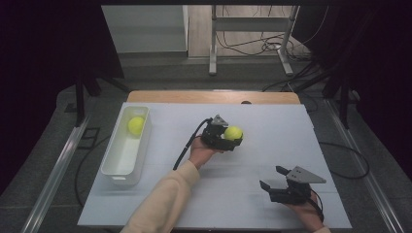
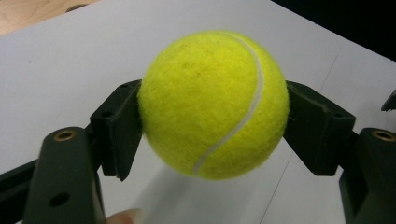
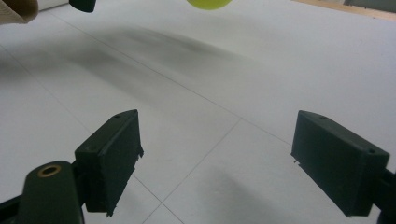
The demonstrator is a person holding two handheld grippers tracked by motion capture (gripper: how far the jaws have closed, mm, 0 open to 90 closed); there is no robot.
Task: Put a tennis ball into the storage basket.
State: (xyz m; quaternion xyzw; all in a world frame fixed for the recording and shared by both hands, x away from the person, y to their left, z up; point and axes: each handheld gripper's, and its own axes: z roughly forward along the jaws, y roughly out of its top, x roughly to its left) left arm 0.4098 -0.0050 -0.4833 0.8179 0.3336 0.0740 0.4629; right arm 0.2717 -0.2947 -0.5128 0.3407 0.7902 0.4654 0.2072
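One ball binned, second in transit.
Left tongs [image 1: 232,138] clamped on tennis ball [image 1: 233,133], right of white bin [image 1: 119,167] holding another ball [image 1: 136,125]; right tongs [image 1: 272,178] apart, idle.

From the right tongs' own camera, the held tennis ball [image 3: 209,3] is cut off by the top edge, so just its lower curve shows, and the left tongs [image 3: 83,4] are a dark scrap at that same edge beside a bit of sleeve [image 3: 17,9]. In the left gripper view, the pads hide the ball's two sides where they press, and whether its underside clears the tabletop [image 2: 56,70] can't be told. From above, the left tongs' far jaw sits behind the ball. The right hand [image 1: 307,213] runs off the bottom edge. The second ball [image 1: 136,125] in the white bin [image 1: 121,172] is too small to show its seam.
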